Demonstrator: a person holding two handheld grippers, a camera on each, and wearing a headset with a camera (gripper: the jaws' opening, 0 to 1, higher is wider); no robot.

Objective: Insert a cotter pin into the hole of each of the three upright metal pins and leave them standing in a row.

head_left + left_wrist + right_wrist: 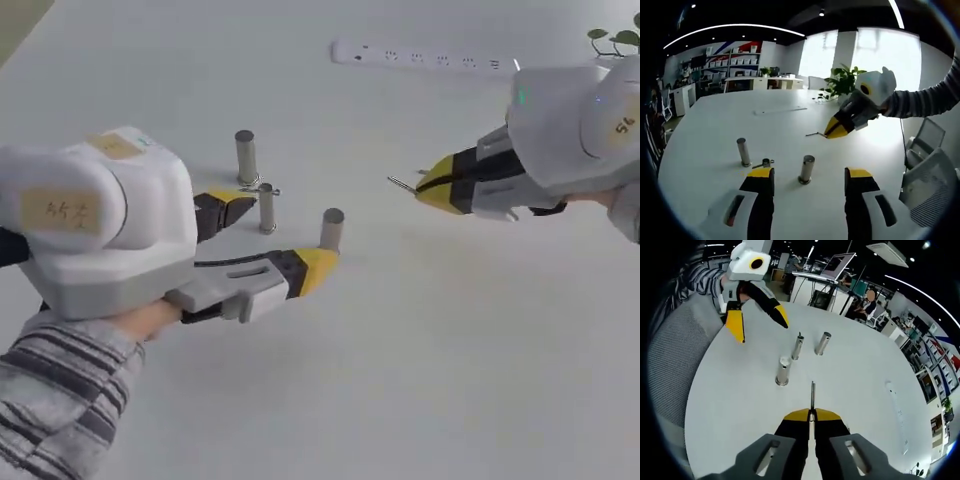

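Right claw (811, 415): clamped on cotter pin (812, 394); could nudge over nearest metal pin (783, 371).
Left claw (280, 230): apart, gripping nothing.

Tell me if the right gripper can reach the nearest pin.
Probably yes: bare table lies between the right gripper, holding a cotter pin, and that pin; the open left gripper sits beyond it.
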